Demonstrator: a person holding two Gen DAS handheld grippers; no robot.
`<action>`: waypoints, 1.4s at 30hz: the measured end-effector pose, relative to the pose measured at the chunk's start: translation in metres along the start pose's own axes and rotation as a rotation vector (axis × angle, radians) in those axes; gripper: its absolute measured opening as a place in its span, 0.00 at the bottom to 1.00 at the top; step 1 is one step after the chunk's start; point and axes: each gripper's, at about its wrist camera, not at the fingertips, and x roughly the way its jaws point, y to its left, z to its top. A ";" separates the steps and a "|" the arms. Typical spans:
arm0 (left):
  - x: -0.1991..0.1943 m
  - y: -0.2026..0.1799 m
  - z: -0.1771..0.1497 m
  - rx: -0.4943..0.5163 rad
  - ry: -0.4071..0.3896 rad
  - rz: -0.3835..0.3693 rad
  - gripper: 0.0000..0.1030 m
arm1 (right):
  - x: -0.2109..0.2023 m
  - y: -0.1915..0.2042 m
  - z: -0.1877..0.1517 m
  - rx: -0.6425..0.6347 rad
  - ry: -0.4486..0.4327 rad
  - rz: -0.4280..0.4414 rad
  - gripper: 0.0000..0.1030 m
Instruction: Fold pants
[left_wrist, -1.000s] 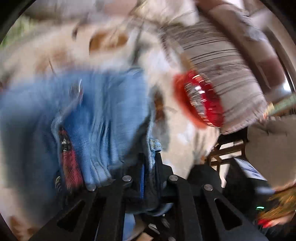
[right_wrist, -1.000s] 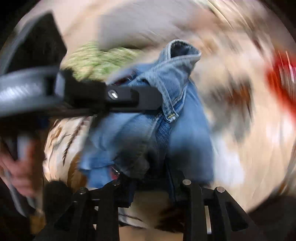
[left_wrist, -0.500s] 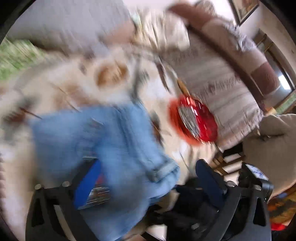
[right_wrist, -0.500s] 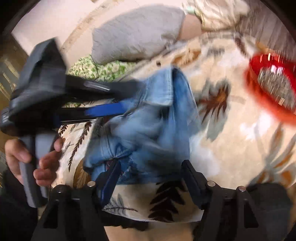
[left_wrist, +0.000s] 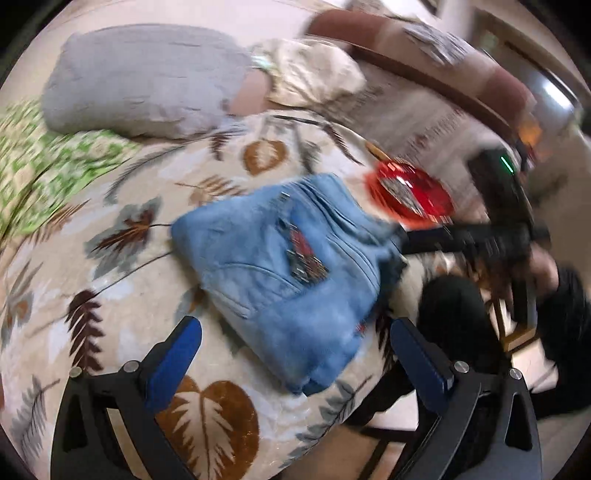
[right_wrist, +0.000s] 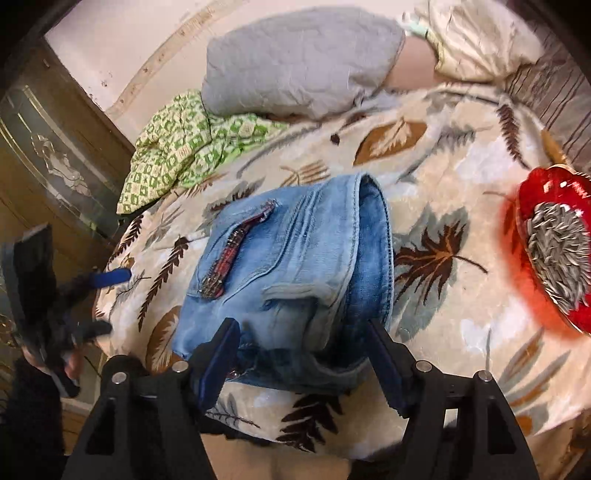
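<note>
We see the jeans (right_wrist: 291, 273) folded into a compact bundle at the centre of the right wrist frame, lying on the leaf-patterned blanket (right_wrist: 443, 177) of a bed. A red-trimmed zipper (right_wrist: 229, 254) shows on the upper face of the bundle, and a rolled hem or cuff opens at its upper right. The right tool (right_wrist: 303, 354) sits at lower centre with its blue-padded fingers spread apart, one at each side of the near edge of the jeans and holding nothing; we cannot tell whether the pads touch the denim.

In the left wrist frame the jeans (left_wrist: 291, 266) lie at centre, somewhat blurred. The left tool (left_wrist: 291, 354) occupies the lower part of the frame, jaws wide open and empty, its fingers at either side of the bundle's near corner. The right tool (left_wrist: 424, 236) appears at centre right of this frame, next to the right edge of the jeans.

A red bowl (right_wrist: 546, 243) of seeds rests on the blanket at right of the right wrist frame, well apart from the jeans. A grey pillow (right_wrist: 299, 55) lies at upper centre, a green patterned cloth (right_wrist: 184, 147) at upper left. The left tool (right_wrist: 66, 295) shows at the left edge, beside the bed.
</note>
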 end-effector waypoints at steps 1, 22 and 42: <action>0.005 -0.005 -0.001 0.036 0.003 0.003 0.99 | 0.004 -0.003 0.003 0.003 0.023 0.018 0.70; 0.048 -0.003 -0.035 0.156 0.164 0.074 0.12 | 0.010 0.021 -0.002 -0.281 0.082 0.038 0.28; 0.038 -0.051 -0.060 0.173 0.052 0.191 0.75 | 0.012 0.011 -0.033 -0.440 0.139 -0.080 0.72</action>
